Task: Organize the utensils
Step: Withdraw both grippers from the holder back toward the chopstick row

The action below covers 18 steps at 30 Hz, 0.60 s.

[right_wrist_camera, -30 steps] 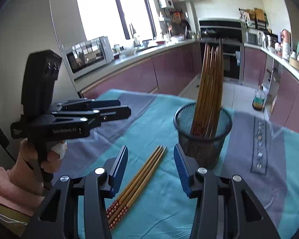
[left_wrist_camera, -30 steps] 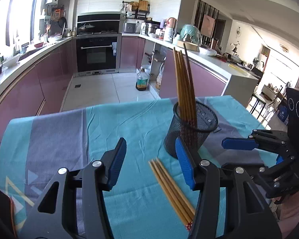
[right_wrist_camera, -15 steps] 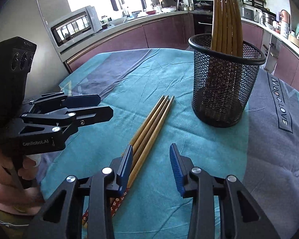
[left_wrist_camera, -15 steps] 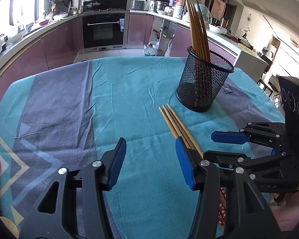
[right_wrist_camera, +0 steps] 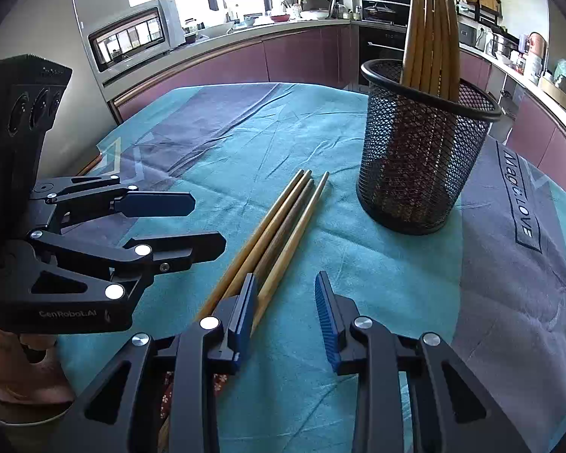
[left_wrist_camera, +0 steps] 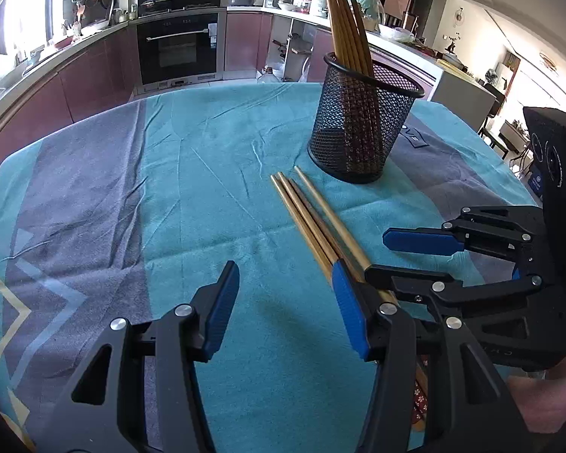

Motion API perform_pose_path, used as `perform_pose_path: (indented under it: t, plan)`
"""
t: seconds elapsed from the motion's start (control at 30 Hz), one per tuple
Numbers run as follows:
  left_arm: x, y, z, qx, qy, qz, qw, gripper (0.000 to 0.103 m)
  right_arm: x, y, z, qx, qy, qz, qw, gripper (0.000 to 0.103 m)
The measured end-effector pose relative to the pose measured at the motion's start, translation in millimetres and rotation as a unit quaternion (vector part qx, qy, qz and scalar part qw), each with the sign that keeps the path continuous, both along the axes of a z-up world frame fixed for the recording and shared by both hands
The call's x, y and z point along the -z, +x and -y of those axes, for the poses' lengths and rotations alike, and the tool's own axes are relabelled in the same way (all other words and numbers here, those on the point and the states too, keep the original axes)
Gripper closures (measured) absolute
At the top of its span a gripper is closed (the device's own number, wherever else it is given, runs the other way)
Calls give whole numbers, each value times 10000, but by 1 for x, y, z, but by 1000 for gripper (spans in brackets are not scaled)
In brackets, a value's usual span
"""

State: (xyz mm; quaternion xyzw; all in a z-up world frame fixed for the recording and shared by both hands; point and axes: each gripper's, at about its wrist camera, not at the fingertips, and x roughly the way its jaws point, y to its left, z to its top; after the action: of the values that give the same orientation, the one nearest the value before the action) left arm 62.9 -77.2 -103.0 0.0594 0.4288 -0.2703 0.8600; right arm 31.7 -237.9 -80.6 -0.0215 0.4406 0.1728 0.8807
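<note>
Four chopsticks (right_wrist_camera: 279,234) lie loose beside the holder (right_wrist_camera: 422,158); right gripper (right_wrist_camera: 285,317) jaws closing, one chopstick between; left gripper (left_wrist_camera: 283,309) released.

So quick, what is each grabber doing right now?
Left gripper: open, holding nothing.
Right gripper: jaws closing, pads not pressing on anything; the loose chopsticks lie under its left finger, not between them.

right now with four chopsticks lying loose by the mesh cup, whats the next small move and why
Probably shift the right gripper a touch left over the loose chopsticks. Its jaws are closing with only cloth between them, the sticks lying beside its left finger. The mesh cup already holds the others.
</note>
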Motion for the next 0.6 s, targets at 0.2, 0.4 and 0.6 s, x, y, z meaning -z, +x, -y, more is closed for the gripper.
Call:
perform_pose_path:
  t: [0.2, 0.4, 0.6]
  plan:
    - [8, 2, 12, 122, 89, -113, 9998, 52, 1, -2, 10, 71, 123, -81, 9999, 79]
    - [12, 4, 15, 189, 182, -104, 9996, 51, 2, -3, 14, 58, 205, -105, 9997, 79]
    - [10, 3, 13, 216, 306, -95, 9993, 55, 2, -2, 15, 47, 231, -104, 9997, 79]
